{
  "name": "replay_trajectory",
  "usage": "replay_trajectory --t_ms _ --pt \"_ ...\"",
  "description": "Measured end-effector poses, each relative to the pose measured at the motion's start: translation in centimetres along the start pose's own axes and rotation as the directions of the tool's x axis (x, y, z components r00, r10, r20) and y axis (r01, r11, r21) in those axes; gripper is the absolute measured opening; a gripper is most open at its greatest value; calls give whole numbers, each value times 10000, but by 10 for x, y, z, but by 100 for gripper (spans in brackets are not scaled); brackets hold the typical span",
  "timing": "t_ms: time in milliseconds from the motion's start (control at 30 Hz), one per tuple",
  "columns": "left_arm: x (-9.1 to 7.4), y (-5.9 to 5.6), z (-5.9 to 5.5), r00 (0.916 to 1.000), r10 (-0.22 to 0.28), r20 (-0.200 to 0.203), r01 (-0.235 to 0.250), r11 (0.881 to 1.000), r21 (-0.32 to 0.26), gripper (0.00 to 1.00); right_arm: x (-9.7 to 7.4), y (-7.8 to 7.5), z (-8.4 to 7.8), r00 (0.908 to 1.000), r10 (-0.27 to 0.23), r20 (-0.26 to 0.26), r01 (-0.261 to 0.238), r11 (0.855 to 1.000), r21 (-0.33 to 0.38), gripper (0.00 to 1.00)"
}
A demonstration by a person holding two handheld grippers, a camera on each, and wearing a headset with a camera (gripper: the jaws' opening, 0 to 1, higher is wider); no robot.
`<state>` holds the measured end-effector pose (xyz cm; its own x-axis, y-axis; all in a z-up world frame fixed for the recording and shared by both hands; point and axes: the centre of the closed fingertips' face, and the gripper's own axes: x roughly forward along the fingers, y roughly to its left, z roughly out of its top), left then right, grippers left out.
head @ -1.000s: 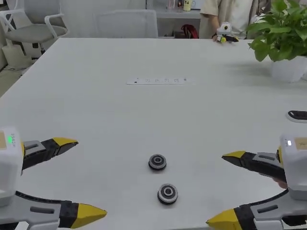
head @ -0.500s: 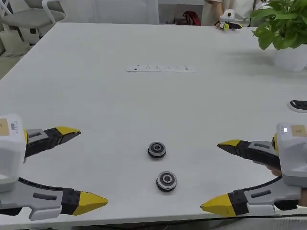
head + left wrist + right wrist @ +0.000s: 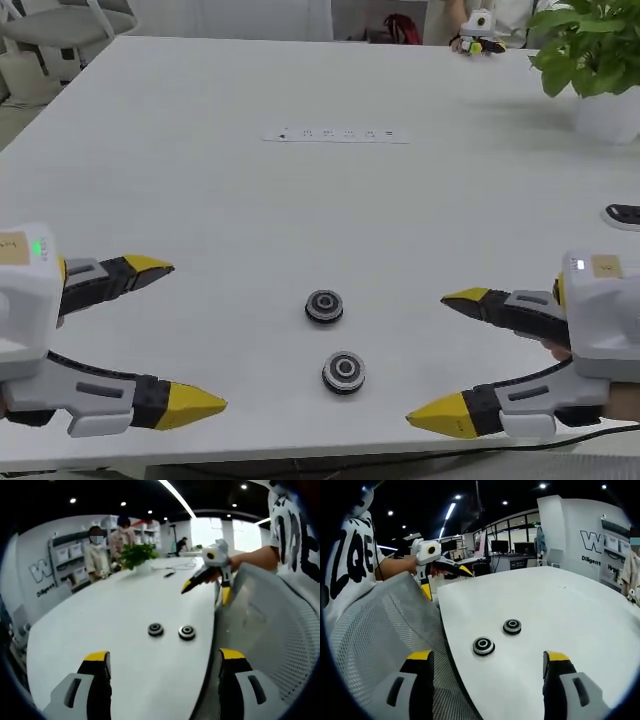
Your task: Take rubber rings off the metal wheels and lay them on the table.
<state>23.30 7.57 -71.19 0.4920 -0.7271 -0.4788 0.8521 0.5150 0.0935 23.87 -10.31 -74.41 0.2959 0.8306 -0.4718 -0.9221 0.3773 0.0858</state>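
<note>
"White table (image 3: 300,200) first. It takes up most of my head view, and the gripper views show an office with shelves and ceiling lights behind it, where people stand at the far side."

"And your grippers?"

"My left gripper (image 3: 196,336) hangs over the near left part of the table, and my right gripper (image 3: 428,358) over the near right. Both have their yellow-tipped jaws spread wide, gripping nothing, and they point inward toward each other."

"What else is on the table?"

"A potted plant (image 3: 590,50) stands at the far right. A flat strip of sockets (image 3: 337,135) lies mid-table, well apart from everything else."

"The wheels?"

"Two small metal wheels lie flat on the table between my grippers, near the front edge and touching neither one. The far wheel (image 3: 324,306) sits just beyond the near wheel (image 3: 344,371) — close, but with a gap of table between them. In the left gripper view they lie side by side ahead of my open jaws, with the right gripper held up past them. The right gripper view shows the same pair from the other side."

"The rings?"

"Each wheel has a black rubber ring (image 3: 309,307) around its rim — on the metal, not on the table."
</note>
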Motion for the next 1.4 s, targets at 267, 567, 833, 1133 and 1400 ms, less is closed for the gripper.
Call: replay_trajectory --t_ms 267,567,833,1133,1400 --pt "7 4 2 9999 -92 -56 93 9999 93 89 3 -2 -3 9999 88 -98 -89 9999 -115 82" --pt "13 4 7 9994 -325 -89 328 9988 362 85 7 -8 1 10000 95 -21 -95 9994 -346 75" --pt "17 5 8 9986 -507 -176 514 9978 416 83 9 -14 4 10000 74 -27 -75 9989 -456 71" --pt "25 9 9 9973 -725 -63 726 9973 85 79 13 -20 3 9998 98 -144 -105 9986 -511 68" --pt "35 11 11 9951 -976 -134 978 9951 110 78 16 -21 3 9995 185 -249 -200 9978 -635 66"
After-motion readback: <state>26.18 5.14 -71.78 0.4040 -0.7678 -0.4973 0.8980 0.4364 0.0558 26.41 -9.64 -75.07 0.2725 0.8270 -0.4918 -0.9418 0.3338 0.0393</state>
